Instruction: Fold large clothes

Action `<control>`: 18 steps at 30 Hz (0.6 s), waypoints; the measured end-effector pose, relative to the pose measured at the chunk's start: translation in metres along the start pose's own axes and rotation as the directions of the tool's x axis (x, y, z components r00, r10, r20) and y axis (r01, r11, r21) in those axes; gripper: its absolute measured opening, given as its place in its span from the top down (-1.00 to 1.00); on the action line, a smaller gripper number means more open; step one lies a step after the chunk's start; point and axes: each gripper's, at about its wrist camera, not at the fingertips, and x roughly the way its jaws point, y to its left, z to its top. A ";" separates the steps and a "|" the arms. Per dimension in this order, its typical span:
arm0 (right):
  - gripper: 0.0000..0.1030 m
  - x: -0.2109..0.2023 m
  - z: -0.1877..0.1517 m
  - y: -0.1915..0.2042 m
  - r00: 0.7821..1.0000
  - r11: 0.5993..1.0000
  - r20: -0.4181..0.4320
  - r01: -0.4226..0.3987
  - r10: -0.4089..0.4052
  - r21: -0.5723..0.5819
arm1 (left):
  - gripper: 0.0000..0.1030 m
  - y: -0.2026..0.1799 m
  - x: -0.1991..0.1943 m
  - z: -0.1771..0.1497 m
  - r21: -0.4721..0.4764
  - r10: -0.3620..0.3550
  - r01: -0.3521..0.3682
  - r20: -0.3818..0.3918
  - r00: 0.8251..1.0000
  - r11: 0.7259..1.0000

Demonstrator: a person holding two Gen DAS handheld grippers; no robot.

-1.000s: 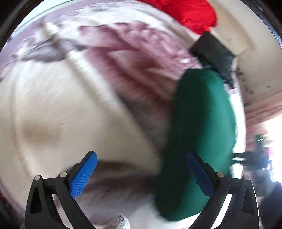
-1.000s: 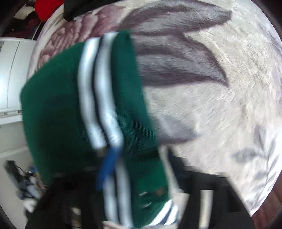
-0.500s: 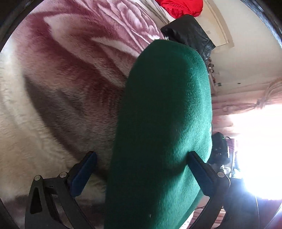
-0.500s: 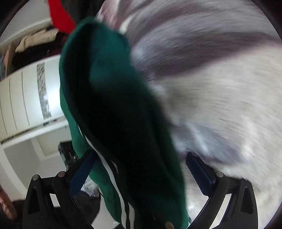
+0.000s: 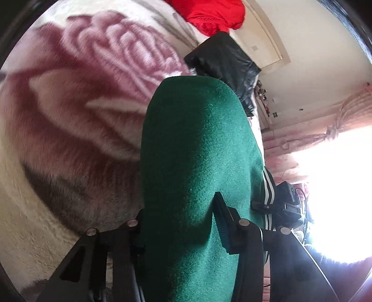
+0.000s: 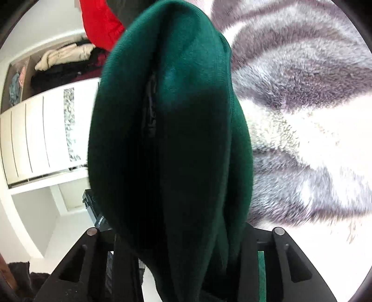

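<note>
The left gripper (image 5: 179, 223) has its fingers (image 5: 223, 223) closed on a thick fold of the green garment (image 5: 197, 144), and the right gripper (image 6: 183, 241) likewise pinches the same green garment (image 6: 167, 130) between its fingers. The cloth is bunched and draped forward from both grips, with white-striped trim (image 5: 267, 185) showing at one edge in the left view. Beneath it lies the flower-patterned blanket (image 5: 76, 111); a red garment (image 5: 209, 16) and a black garment (image 5: 223, 60) sit farther off. Judging by this, the folding seems at an early or middle stage: the garment is gripped and apparently raised, not yet laid flat or folded neatly, so spreading and creasing remain.
</note>
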 end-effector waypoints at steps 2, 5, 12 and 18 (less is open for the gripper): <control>0.26 -0.008 -0.003 0.007 0.999 1.000 0.024 -0.026 0.026 0.004 | 0.24 -0.011 -0.004 0.013 0.029 -0.011 0.011 0.007 1.000 1.000; 0.26 -0.027 -0.010 0.029 0.995 0.998 0.079 -0.062 0.063 -0.013 | 0.24 -0.037 -0.010 0.043 0.073 -0.027 0.026 0.017 0.999 0.997; 0.27 -0.094 0.030 0.095 0.979 0.996 0.191 -0.061 0.073 -0.064 | 0.24 -0.110 0.009 0.153 0.167 -0.073 0.068 0.026 0.997 0.984; 0.27 -0.159 0.139 0.155 0.953 0.993 0.302 -0.007 0.042 -0.116 | 0.24 -0.151 0.060 0.283 0.233 -0.145 0.128 0.057 0.988 0.964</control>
